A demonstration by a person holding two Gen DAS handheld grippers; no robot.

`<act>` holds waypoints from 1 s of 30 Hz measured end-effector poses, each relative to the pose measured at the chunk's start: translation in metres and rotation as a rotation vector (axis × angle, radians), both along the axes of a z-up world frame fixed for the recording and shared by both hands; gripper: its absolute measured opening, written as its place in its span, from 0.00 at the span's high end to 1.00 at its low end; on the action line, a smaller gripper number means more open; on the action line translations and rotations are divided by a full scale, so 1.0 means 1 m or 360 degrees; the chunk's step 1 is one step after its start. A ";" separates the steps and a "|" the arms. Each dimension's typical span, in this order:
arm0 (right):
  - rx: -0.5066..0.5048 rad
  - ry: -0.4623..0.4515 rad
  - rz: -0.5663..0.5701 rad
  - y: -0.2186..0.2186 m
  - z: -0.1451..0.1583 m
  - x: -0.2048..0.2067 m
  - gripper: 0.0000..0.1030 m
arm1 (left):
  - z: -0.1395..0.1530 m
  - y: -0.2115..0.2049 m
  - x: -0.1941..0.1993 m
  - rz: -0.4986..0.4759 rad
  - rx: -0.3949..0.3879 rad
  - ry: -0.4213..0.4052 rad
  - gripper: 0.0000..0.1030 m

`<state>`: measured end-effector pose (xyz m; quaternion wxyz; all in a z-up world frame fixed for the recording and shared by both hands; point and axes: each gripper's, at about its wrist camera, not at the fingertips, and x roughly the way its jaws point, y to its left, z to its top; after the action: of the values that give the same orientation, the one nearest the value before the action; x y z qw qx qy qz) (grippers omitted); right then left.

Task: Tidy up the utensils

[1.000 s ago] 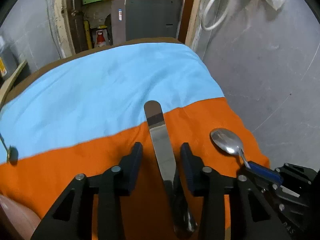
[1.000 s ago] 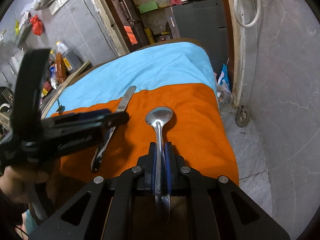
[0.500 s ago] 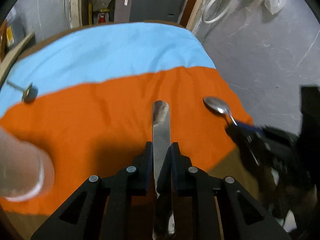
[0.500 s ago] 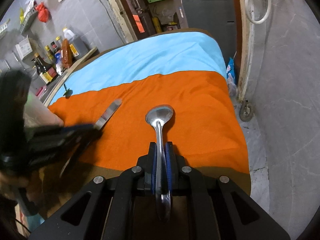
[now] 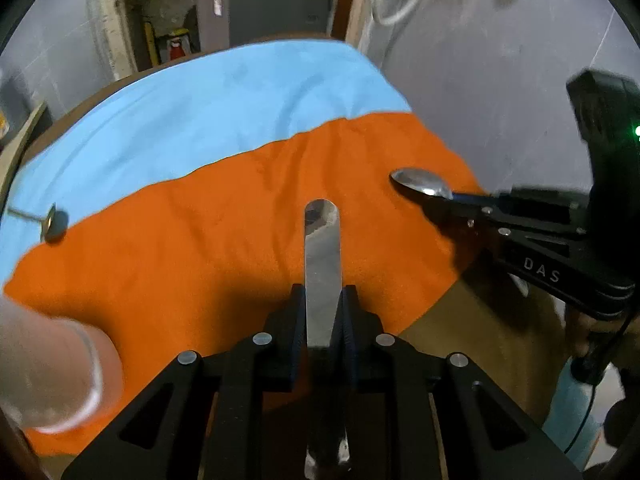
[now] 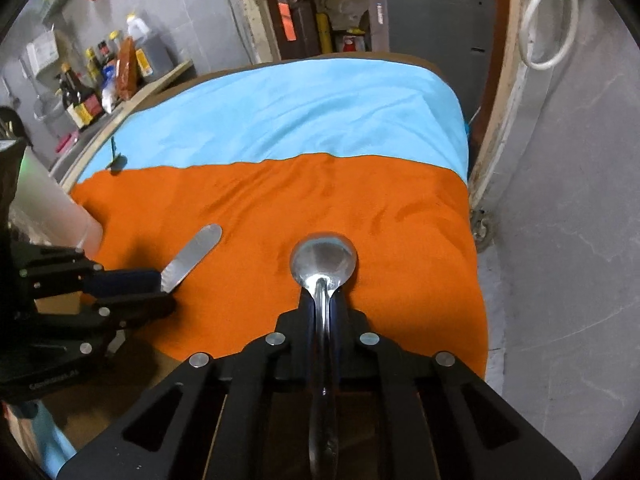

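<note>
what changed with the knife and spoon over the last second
The left tongs, open around the flat steel butter knife a second ago, have shut on its blade and pulled it back from the blue cloth onto the orange cloth. The right tongs stayed shut on the shiny metal spoon, bowl pointing forward.
</note>
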<state>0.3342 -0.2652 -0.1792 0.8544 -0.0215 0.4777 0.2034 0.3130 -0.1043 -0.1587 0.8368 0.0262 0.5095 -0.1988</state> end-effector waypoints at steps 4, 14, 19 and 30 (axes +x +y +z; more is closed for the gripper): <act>0.0135 -0.0086 -0.0016 -0.005 0.005 -0.019 0.96 | 0.007 0.020 -0.032 0.0108 -0.0170 -0.0154 0.87; 0.0439 -0.0398 -0.0024 0.001 0.030 -0.071 0.96 | 0.037 0.045 -0.099 0.0306 -0.0363 -0.0556 0.87; 0.0603 -0.0604 -0.0018 0.012 0.053 -0.084 0.96 | 0.057 0.061 -0.121 0.0348 -0.0425 -0.0747 0.86; 0.0934 -0.0978 0.0149 0.084 0.134 -0.104 0.96 | 0.149 0.125 -0.158 0.0472 -0.0560 -0.1132 0.86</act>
<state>0.2305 -0.1815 -0.0454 0.9168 0.1413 0.1213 0.3533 0.1549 0.0209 -0.0100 0.9717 -0.1237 0.1455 -0.1388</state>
